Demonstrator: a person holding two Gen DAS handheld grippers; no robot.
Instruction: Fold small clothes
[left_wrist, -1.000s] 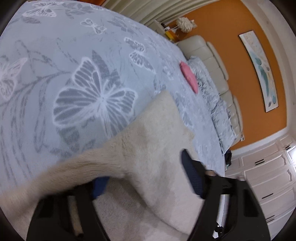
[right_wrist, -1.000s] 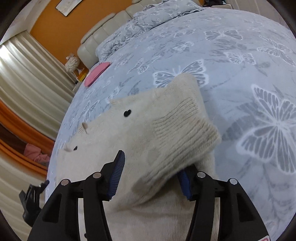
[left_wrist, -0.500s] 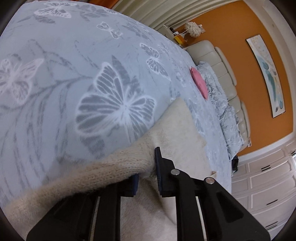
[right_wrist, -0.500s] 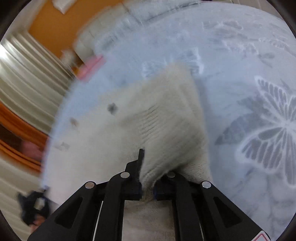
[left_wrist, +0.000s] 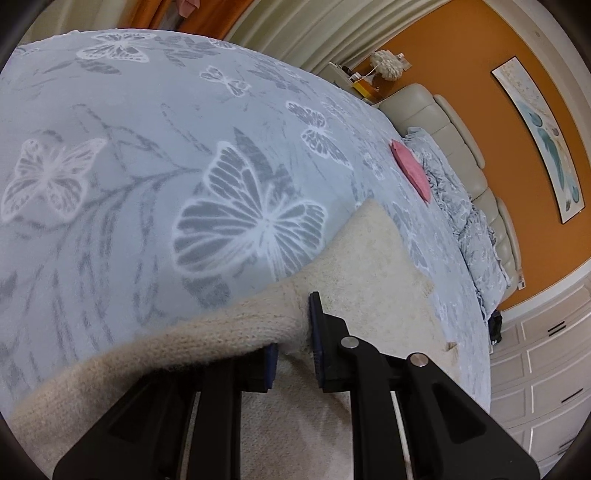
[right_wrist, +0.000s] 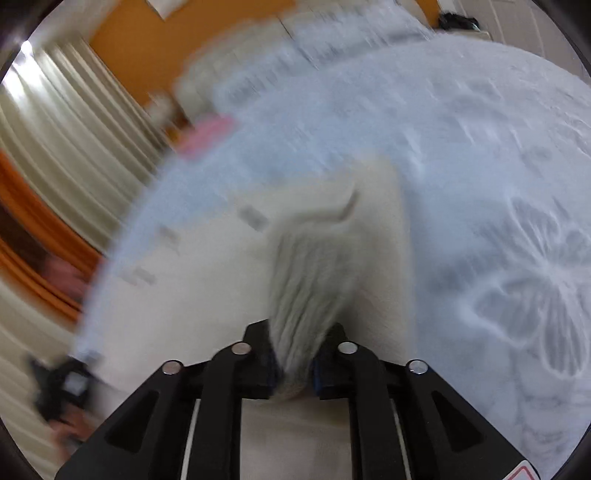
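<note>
No brand, label or readable writing shows in either view; only a corner of a red-edged sticker (right_wrist: 526, 473) peeks in at the right gripper's base, too cropped to read.

The left gripper (left_wrist: 293, 332) is clenched on a sleeve (left_wrist: 207, 332) of a cream knit sweater (left_wrist: 369, 266), its blue-padded jaws nearly together with a fold of the knit pinched between them. The sleeve trails off to the near left, over the left finger. The sweater's body lies flat just beyond the jaws, on a pale blue bedspread (left_wrist: 129, 184) printed with grey and white butterflies.

The right gripper (right_wrist: 297, 363) is likewise clamped tight, grasping the ribbed cuff (right_wrist: 310, 280) of the other sleeve, which bunches upward from between the pads. This view is motion-blurred; dark specks on the sweater's front cannot be made out.

Far across the bed lies a pink cloth (left_wrist: 412, 170), beside rumpled blue bedding (left_wrist: 454, 206) against a cream padded headboard (left_wrist: 458, 136). An orange wall (left_wrist: 480, 74) behind carries a framed picture (left_wrist: 543, 136); pale curtains (left_wrist: 314, 33) hang to the far left.
</note>
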